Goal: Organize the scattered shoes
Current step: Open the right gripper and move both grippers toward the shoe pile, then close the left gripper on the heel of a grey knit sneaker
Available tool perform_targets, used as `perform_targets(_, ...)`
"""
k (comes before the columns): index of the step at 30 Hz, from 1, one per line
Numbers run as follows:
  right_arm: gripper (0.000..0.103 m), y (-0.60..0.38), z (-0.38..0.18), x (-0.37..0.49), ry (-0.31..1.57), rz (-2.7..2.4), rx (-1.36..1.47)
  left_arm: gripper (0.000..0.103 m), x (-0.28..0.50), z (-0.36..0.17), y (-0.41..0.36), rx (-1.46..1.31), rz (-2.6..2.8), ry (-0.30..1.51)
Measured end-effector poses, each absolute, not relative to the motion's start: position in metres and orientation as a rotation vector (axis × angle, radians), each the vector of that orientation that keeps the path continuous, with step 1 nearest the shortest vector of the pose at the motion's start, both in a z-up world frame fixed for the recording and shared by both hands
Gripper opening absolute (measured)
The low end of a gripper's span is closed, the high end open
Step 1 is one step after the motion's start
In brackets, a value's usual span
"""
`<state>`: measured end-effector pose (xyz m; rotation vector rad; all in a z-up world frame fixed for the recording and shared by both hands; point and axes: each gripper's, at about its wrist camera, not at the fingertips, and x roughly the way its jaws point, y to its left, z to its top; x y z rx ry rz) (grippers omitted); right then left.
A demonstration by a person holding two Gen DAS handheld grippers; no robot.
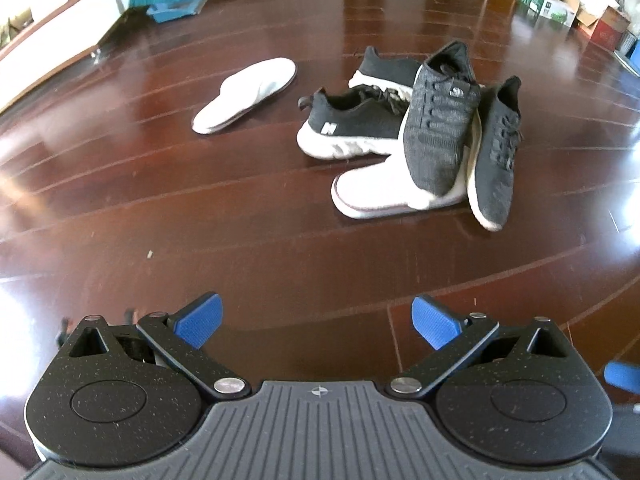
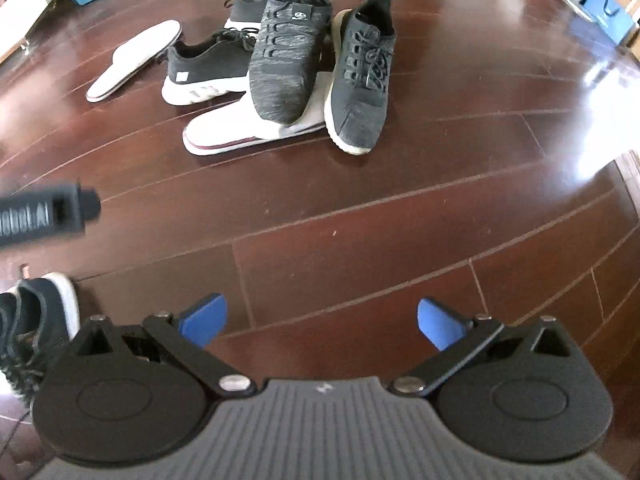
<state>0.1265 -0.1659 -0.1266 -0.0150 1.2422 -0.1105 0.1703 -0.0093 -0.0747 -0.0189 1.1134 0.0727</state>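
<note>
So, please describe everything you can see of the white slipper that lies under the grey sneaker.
The white slipper looks like soft fabric, with a thin dark red line along its sole edge. It lies flat on the wooden floor, its closed toe pointing left. The toe of the grey knit sneaker rests on its heel part, hiding it. The darker laced sneaker stands close against its far end.

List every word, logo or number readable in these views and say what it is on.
"N": white patch on the side of the black sneaker; blurred in the right view.
Round emblem on the grey sneaker's tongue: too small to read.
Print on the green and white boxes: too small to read.
White lettering on the black object at the left edge: too blurred to read.
</note>
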Motion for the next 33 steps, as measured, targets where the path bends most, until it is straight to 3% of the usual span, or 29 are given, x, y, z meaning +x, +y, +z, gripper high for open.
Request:
perform_targets(18, 0.103, -0.228, -0.164, 0.19, 1.195, -0.068, 0.032, 0.1, 0.315, -0.134, -0.046, -0.159, -0.024, 1.084)
perform_targets(33, 0.103, -0.257, -0.2, 0.248, 1.182, -0.089, 0.072, 0.1, 0.417, -0.133, -0.067, -0.368, 0.047, 1.03)
